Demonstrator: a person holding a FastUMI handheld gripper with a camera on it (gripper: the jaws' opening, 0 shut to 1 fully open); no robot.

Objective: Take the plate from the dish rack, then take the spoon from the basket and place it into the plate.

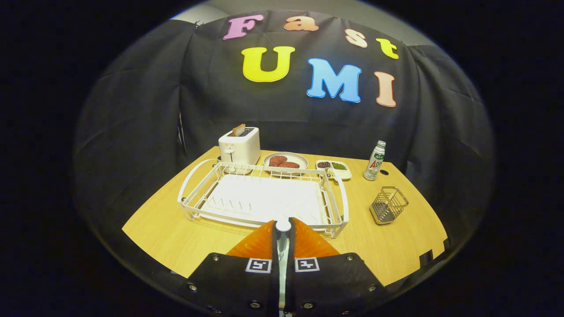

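My gripper (283,231) is held above the near edge of the wooden table (176,237). Its fingers are shut on a slim pale utensil, the spoon (283,226), whose rounded end pokes up between the fingertips. Just beyond the fingers lies the white wire dish rack (342,207) on its white drip tray, with no dish standing in its slots. The small wire basket (388,205) stands to the right of the rack and looks empty. The gripper body hides the table right below it.
Along the back of the table stand a white toaster (240,147) with a slice in it, a plate of meat patties (285,161), a small two-part dish (333,167) and a bottle (375,161). Black cloth walls close the booth.
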